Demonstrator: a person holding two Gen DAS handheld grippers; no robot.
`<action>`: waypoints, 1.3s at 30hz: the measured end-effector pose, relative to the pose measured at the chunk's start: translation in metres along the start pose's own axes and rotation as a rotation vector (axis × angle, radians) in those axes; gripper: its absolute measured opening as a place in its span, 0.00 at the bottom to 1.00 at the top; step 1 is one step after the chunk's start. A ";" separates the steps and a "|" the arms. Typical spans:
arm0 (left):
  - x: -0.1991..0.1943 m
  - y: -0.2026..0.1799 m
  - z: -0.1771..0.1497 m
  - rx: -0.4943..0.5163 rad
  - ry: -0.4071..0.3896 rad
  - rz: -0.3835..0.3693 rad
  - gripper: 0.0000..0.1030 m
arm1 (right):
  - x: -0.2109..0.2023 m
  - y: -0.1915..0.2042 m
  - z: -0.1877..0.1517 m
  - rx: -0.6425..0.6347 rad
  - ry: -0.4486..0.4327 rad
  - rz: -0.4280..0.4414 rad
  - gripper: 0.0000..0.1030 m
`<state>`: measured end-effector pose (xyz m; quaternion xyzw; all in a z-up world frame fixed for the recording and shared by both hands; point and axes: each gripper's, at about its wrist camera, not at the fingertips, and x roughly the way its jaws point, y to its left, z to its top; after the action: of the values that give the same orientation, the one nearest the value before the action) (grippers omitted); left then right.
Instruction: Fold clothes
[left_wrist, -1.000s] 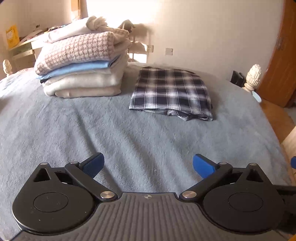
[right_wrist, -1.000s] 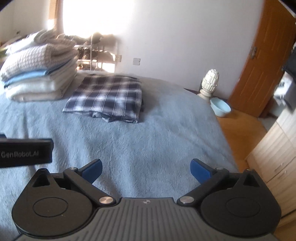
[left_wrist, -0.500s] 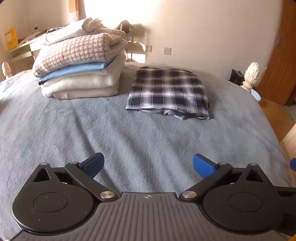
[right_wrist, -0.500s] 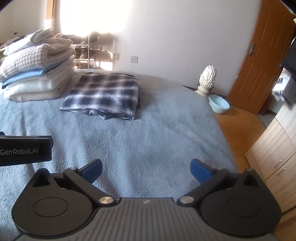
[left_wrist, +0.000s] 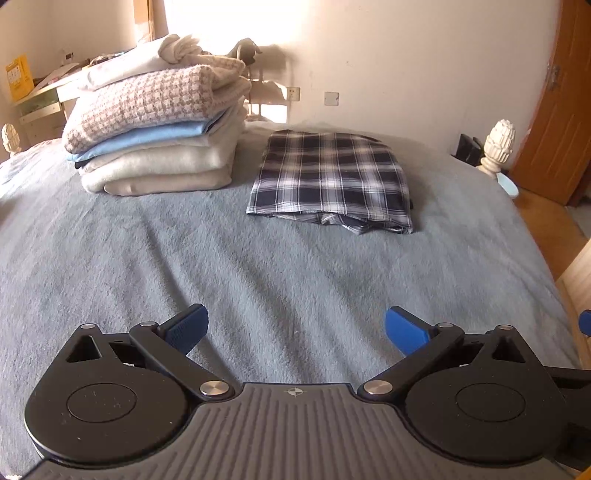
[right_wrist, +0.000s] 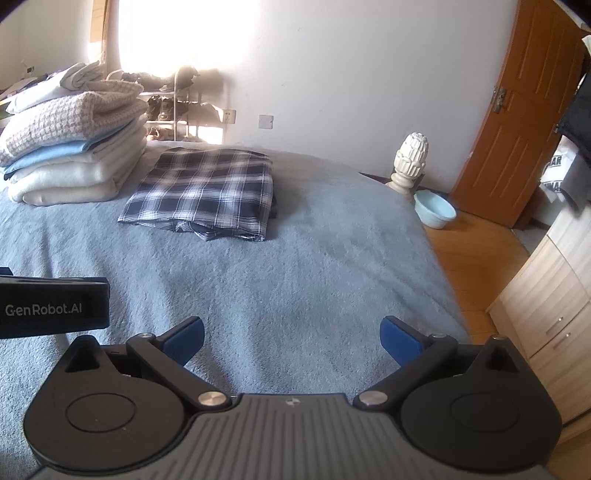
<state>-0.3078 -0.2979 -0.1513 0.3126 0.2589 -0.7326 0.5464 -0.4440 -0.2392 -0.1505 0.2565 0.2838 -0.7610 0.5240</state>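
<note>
Nearest in the left wrist view, the left claw (left_wrist: 296, 328) hangs over bare grey-blue bed cover (left_wrist: 184, 266) with its blue pads spread wide and nothing between them. In the right wrist view the right claw (right_wrist: 291, 338) is equally wide apart and empty, with the left tool's black body just beside it at 9 o'clock.

Farther up the bed lies the folded plaid shirt (left_wrist: 330, 181), well apart from both claws. From the left claw it sits at about 12 to 1 o'clock, almost dead ahead. From the right claw the same plaid shirt (right_wrist: 201, 192) sits at about 11 o'clock, off to the left. So the left claw looks the better lined up of the two, though neither is close. The shirt's long axis seems to run away from the claws, towards the wall, and its loose, rumpled layers face them at the near edge.

Just beside the shirt, at 10 to 11 o'clock from the left claw, stands the stack of folded clothes (left_wrist: 159, 129), apparently the shirt's destination.
</note>
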 end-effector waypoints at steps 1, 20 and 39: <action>0.000 0.000 0.000 0.000 0.000 0.000 1.00 | 0.000 0.000 0.000 -0.004 -0.002 0.000 1.00; -0.003 0.001 0.000 -0.003 0.005 0.001 1.00 | -0.005 0.001 -0.001 -0.013 -0.016 -0.003 1.00; -0.002 -0.002 -0.002 0.002 0.014 0.005 1.00 | -0.006 -0.001 -0.003 -0.008 -0.013 -0.001 1.00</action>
<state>-0.3091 -0.2945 -0.1516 0.3190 0.2609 -0.7293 0.5462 -0.4425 -0.2329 -0.1485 0.2493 0.2833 -0.7618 0.5265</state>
